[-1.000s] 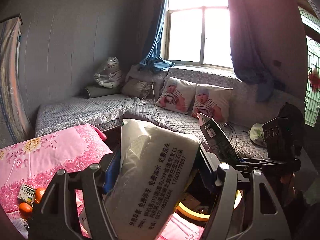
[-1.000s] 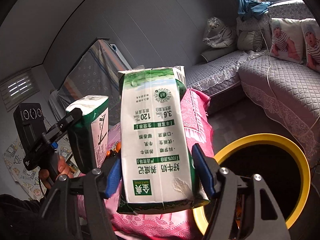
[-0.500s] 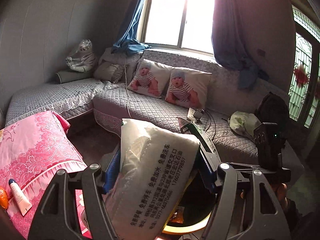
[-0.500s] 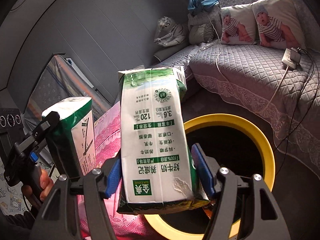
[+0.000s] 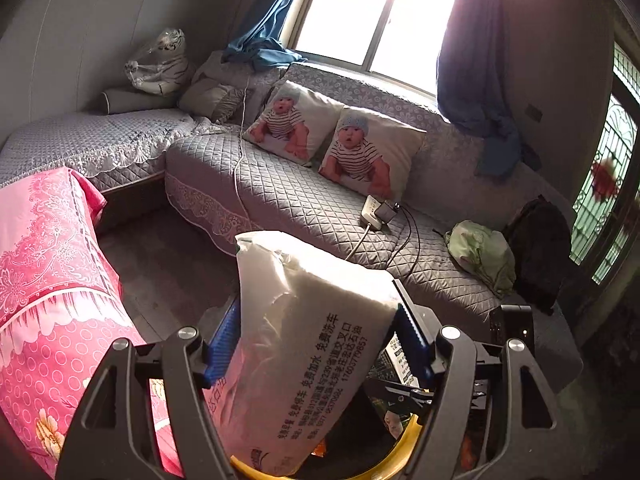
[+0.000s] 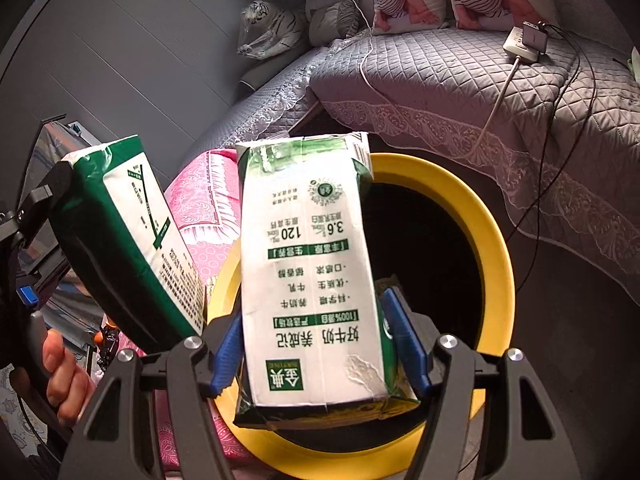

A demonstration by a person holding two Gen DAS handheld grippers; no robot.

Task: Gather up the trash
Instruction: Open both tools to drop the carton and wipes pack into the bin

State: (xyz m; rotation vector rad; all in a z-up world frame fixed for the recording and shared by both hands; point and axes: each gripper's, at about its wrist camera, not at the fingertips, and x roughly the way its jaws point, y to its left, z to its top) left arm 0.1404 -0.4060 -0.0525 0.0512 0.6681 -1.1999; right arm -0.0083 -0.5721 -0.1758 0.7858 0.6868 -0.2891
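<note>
Open bin mouth below, dark and unblocked on the right. Left rim crowded by carton, second pack and pink cloth. Bare floor between bin and sofa.

Baby-print pillows on grey sofa
</note>
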